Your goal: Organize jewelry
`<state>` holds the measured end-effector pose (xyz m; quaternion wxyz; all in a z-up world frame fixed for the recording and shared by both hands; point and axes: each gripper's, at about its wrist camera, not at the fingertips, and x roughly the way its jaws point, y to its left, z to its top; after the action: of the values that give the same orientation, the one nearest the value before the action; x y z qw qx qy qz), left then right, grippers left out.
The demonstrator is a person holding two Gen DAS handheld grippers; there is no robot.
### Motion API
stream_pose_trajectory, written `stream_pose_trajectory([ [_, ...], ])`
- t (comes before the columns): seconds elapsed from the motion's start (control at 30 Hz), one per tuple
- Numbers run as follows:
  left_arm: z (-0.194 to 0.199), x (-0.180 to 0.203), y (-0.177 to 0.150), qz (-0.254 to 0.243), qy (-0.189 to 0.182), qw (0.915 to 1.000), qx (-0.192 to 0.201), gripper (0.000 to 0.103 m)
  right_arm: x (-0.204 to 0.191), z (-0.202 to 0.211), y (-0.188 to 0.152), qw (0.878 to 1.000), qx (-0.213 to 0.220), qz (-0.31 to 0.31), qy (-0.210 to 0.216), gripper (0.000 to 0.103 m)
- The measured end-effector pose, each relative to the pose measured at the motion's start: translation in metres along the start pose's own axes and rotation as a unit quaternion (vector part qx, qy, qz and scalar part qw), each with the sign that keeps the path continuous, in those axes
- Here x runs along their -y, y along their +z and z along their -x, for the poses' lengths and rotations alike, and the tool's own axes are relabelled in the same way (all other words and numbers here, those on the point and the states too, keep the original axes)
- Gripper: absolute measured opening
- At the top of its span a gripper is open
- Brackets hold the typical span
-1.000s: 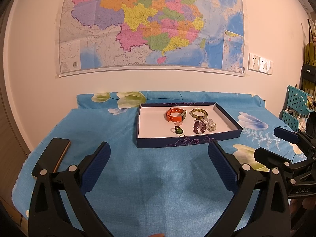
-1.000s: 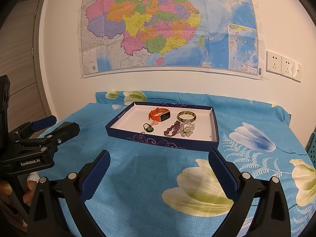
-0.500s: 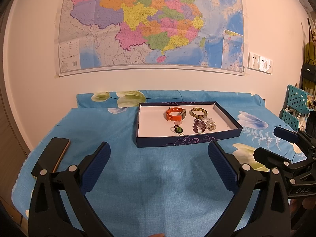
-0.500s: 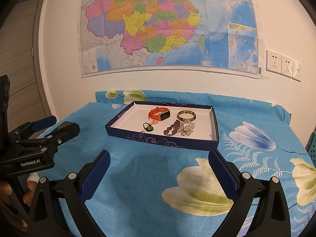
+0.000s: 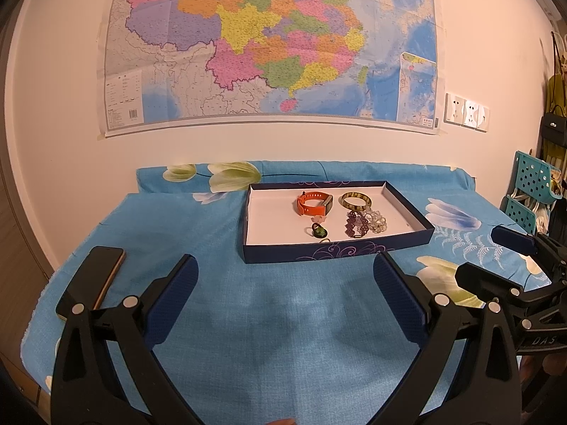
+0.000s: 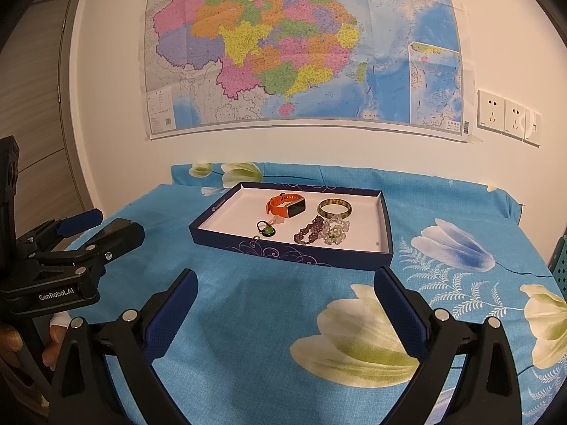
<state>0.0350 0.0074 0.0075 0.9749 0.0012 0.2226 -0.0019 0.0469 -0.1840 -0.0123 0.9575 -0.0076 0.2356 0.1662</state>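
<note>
Already the watch point(image 5: 314, 203), bangle point(image 5: 355, 200) and bead bracelets point(image 5: 365, 223) are sitting together in the box point(image 5: 336, 249) at mid-frame, while both grippers point(image 5: 283, 297) point(image 6: 285, 301) are hovering low, fingers spread wide and holding nothing.

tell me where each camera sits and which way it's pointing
Left wrist: rides the left gripper, low over the blue floral tablecloth, facing the dark blue shallow cardboard tray and wall map; its own open blue-padded fingers show, with the right gripper at the right edge.
Right wrist: rides the right gripper, facing the same tray from further right; its open fingers show, with the left gripper and a hand at left.
Both share the tray, the orange-strapped watch and the map.
</note>
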Motion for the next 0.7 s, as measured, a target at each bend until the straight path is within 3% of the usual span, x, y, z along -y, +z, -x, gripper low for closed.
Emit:
stream_pose_trajectory([
  [0.7, -0.0005, 0.0020, -0.0059, 0.002, 0.002, 1.0000, 0.005, 0.097, -0.0016, 0.0012, -0.0011, 1.000, -0.001, -0.001, 0.001, 0.096],
])
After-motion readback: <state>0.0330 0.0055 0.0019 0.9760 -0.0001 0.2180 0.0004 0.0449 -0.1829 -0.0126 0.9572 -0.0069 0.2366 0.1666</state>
